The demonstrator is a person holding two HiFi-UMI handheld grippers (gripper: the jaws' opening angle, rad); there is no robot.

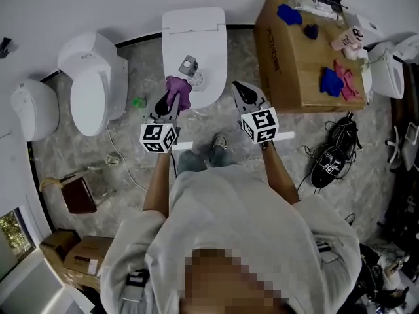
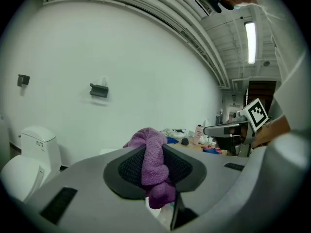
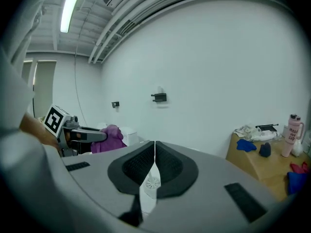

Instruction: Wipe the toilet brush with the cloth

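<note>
My left gripper (image 1: 171, 99) is shut on a bunched purple cloth (image 1: 179, 90), held over the front left of a closed white toilet lid (image 1: 209, 44). In the left gripper view the cloth (image 2: 153, 164) is pinched between the pads and hangs below them. On the lid lies the toilet brush (image 1: 194, 72), a small grey piece with a round white head. My right gripper (image 1: 237, 87) hovers at the lid's right edge, jaws shut with nothing between them. Under its jaws (image 3: 154, 152) the right gripper view shows the brush's white head (image 3: 151, 182).
A second white toilet (image 1: 91, 84) stands to the left, with another white fixture (image 1: 33, 110) beyond it. To the right, a cardboard box (image 1: 288, 77) carries blue and pink cloths. Black shoes (image 1: 332, 157) and a cable (image 1: 124, 165) lie on the floor. A brown bag (image 1: 80, 195) sits at lower left.
</note>
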